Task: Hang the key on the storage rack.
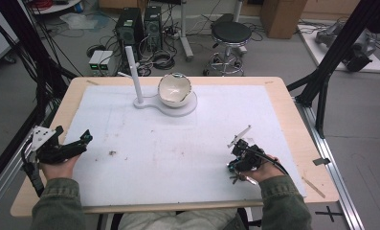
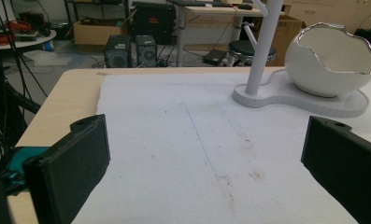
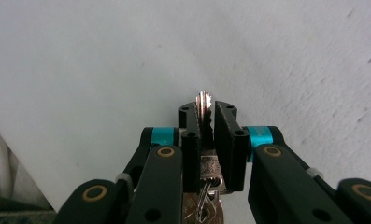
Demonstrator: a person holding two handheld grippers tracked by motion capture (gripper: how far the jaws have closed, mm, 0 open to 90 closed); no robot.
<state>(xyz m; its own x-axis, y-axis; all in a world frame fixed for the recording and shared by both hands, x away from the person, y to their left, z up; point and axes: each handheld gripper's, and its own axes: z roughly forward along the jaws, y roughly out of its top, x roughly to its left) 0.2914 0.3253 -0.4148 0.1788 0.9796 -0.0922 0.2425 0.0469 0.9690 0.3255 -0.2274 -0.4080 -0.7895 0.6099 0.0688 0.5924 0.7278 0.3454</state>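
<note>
1. From the high view we see the left gripper (image 1: 77, 143) in the person's left hand (image 1: 58, 167) at the near left of the white mat (image 1: 178, 139), its jaws spread and nothing between them.
2. Far ahead of that gripper and off to its right stands a white stand (image 1: 166, 103) with an upright post (image 1: 134, 74) and a white bowl with a jagged rim (image 1: 174, 89) tilted on its round pad.
3. The right gripper (image 1: 236, 165) sits in the right hand (image 1: 262, 170) at the near right of the mat, well apart from the left one. A bunch of keys (image 1: 236, 178) pokes out beside it.
4. In the left gripper view we look between two wide-apart black jaws at bare mat (image 2: 197, 140). The post (image 2: 262, 46) and the bowl (image 2: 330, 58) rise ahead and to the right, well beyond the jaw tips, and the wooden table (image 2: 57, 107) edge runs to the left.
5. In the right gripper view the right gripper (image 3: 206, 116) has its jaws pressed together on a silver key (image 3: 203, 105), whose blade stands up between the pads and just past their tips. Below the pads hang a ring and more keys (image 3: 204, 205), with the mat close behind.
</note>
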